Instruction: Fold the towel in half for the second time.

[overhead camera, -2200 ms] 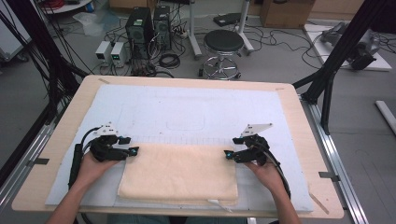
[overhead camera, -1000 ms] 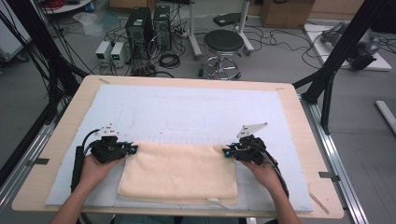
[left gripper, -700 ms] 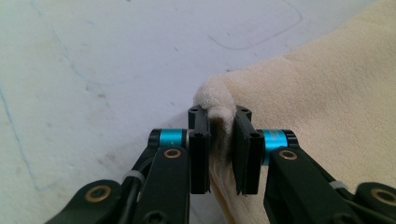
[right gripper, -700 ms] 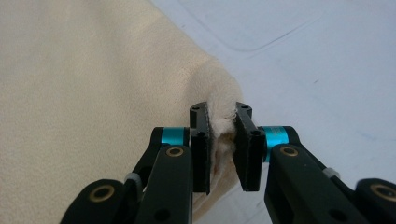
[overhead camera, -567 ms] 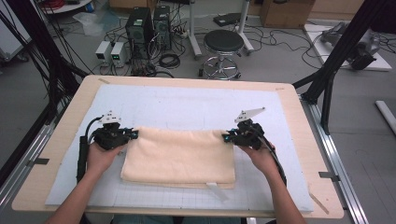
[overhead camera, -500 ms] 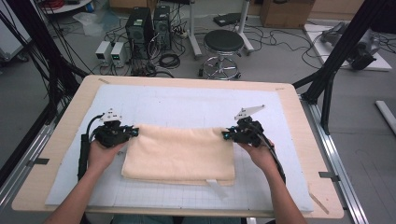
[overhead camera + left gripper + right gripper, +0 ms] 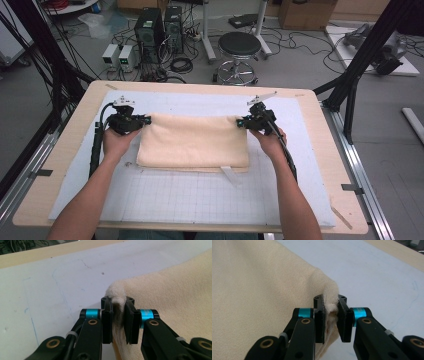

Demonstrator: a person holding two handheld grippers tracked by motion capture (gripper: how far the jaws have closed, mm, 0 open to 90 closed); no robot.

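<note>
Place: a lab or test room.
Bench: a wooden bench (image 7: 320, 165) with a white gridded mat (image 7: 200, 195), mid-frame.
Floor: grey, with loose cables (image 7: 182, 65) at upper centre.
Gear: computer towers (image 7: 159, 22) and power boxes (image 7: 119, 54) upper left; a round stool (image 7: 239, 46) upper centre.
Frame: black struts (image 7: 367, 52) at right.

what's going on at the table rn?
A person is handling a cream towel on the white mat, a two-jaw gripper in each hand. The left gripper is shut on the towel's far left corner and the right gripper on its far right corner, with cloth pinched between the jaws. The towel lies folded, a white tag sticking out at its near edge.
</note>
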